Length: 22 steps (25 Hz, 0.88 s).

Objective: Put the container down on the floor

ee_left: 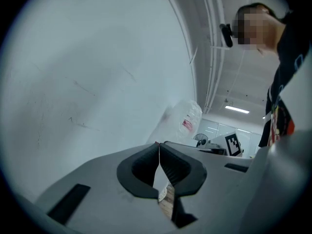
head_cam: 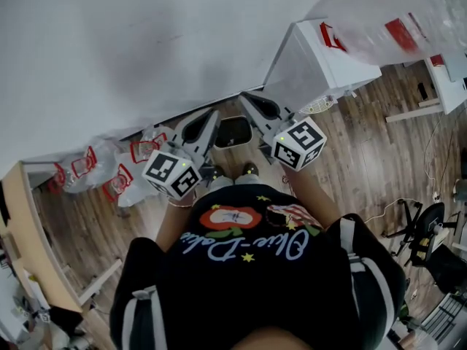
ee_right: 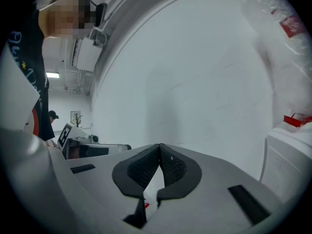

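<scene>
In the head view a dark container [head_cam: 233, 131] with a pale rim sits on the wood floor by the white wall, just beyond the person's shoes. My left gripper [head_cam: 214, 113] hangs above it on the left and my right gripper [head_cam: 244, 97] on the right. Both point toward the wall, and neither touches the container. In the left gripper view the left gripper [ee_left: 159, 145] has its dark pads pressed together with nothing between them. The right gripper view shows the right gripper [ee_right: 159, 146] likewise shut and empty, facing bare wall.
A white cabinet [head_cam: 321, 57] stands to the right against the wall, with a clear plastic bag [head_cam: 394, 20] on top and a small fan [head_cam: 317, 106] at its foot. Plastic bags with red print [head_cam: 109, 170] lie at the left beside a wooden shelf [head_cam: 29, 232].
</scene>
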Motion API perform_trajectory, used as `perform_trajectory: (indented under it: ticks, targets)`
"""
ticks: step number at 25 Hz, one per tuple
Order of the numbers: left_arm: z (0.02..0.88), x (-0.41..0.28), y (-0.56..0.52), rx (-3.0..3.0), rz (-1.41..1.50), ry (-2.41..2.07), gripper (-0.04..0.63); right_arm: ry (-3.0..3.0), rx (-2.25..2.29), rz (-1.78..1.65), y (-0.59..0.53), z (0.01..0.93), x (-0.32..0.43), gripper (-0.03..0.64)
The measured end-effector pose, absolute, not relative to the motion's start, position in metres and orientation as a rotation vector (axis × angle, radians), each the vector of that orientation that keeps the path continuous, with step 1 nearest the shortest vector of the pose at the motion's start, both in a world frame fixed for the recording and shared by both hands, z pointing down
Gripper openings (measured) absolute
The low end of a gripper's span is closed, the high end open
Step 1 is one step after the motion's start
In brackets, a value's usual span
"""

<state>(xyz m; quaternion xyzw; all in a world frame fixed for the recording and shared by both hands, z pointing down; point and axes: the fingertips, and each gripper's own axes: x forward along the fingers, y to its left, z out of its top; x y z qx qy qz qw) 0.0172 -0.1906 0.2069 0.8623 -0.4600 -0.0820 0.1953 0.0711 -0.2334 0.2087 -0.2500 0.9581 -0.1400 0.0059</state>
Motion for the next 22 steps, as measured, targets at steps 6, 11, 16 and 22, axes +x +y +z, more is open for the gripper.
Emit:
perform_trajectory:
  ticks: [6,11,16,22]
  targets:
    - [0.2004,0.0164,-0.1893,2.414,-0.215,-1.323,0.005,2.990,-0.809,-0.413,-0.2334,0.2018,0.0767,0.000]
    - [0.2017,0.0171,-0.1896,2.411,-0.218,-1.335,0.005,3.018,-0.816,-0.384,-0.2334,0.2037,0.0794,-0.002]
    - [0.2012,0.0131,-0.1905,2.411,-0.207,-1.351,0.005,3.015,-0.795,-0.404,-0.2339,0.2035,0.0763,-0.002]
    - [0.2027,0.0095,-0.1880,2.394,-0.200,-1.358,0.005,3.017,-0.769,-0.408,-0.2307,0.2020,0.0703,-0.002]
